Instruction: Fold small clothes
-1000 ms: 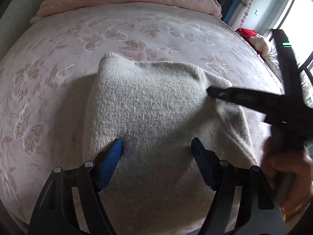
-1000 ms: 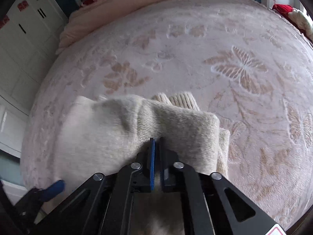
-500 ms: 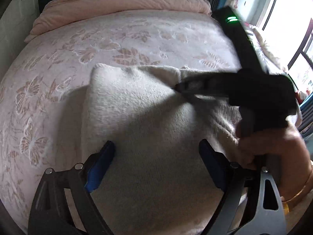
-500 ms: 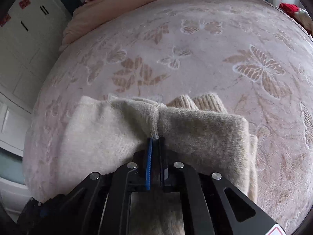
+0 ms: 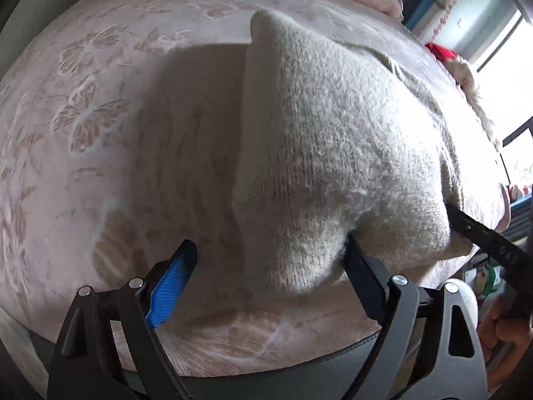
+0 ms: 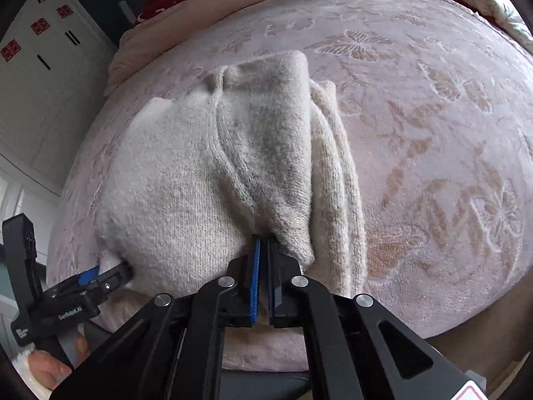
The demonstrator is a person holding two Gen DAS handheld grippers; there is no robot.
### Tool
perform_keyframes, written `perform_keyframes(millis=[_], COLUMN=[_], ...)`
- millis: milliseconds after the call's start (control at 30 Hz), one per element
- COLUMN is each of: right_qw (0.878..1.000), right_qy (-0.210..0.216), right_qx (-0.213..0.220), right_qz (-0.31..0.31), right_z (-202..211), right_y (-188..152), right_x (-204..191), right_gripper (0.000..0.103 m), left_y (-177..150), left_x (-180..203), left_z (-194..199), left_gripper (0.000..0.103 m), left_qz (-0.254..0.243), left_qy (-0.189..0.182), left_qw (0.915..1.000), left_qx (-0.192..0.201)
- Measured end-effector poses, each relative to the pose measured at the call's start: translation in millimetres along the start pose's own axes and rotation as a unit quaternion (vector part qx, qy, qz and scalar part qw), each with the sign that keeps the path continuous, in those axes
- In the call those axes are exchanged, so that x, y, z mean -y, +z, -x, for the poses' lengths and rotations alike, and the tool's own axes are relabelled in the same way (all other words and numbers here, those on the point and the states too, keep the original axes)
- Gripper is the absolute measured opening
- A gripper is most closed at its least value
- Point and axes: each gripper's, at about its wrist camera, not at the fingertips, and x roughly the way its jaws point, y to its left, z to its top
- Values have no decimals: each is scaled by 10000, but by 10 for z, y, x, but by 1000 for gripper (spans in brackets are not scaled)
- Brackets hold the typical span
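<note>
The right gripper has its jaws clenched on a thin pinch of knit at the near edge of the cream sweater; the bite looks shallow, taking only the outer fold. The left gripper has its jaws spread wide, its right finger pressed against the near lower corner of the sweater and its blue-padded left finger over bare bedspread, so it grips nothing. The sweater lies part-folded on the bed near its front edge, one panel doubled over the body and a ribbed sleeve trailing along its right side. Risks, in my judgement: the fuzzy knit may slip out of the shallow right-hand pinch under any pull, and the doubled panel would then fall open. With only one corner held, a lift would drag the stack askew and skew the fold line. The loose sleeve could spill out of the bundle. The sweater sits close to the edge of the bed, so a tug toward the person could draw it off.
</note>
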Motion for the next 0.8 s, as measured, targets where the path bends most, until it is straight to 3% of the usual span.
perform_keyframes(millis=[67,167,200,233,333,433,567,733,800], right_qw=[9999,9990,9989,9989,9993,9984,9976,9925,9914], right_qy=[-54,-289,-300,-278,-123,201,120,527,585], right_qx=[152,329,330,306,105,-35,-291,-345,-298], right_qz=[38,-91,-156,-209,-350,-520,-613,-1052,-1133], right_z=[196,393,403,403,278,83,-239,-529,-572], right_y=[7,-39,-40,-49,13,40,78,135,175], right_x=[-45,66,123,180,260,280,241,356,381], right_gripper=[3,38,59,63,66,73,77,98,98], left_y=[26,79,106,130,242,361,474,527,537], left_x=[63,172,199,215,297,302,201,60,43], left_z=[115,415,513,573,594,391,51,-318,-400], left_gripper=[85,85,86,91,94,94,95,98,98], left_qz=[-164,-328,-328,-317,-310,-63,266,633,692], left_qy=[112,49,-93,-181,-375,-415,-415,-729,-875], left_qw=[9998,9986,9980,9975,9969,9985,9988,9947,9931], left_qx=[90,413,534,598,626,350,-22,-352,-360])
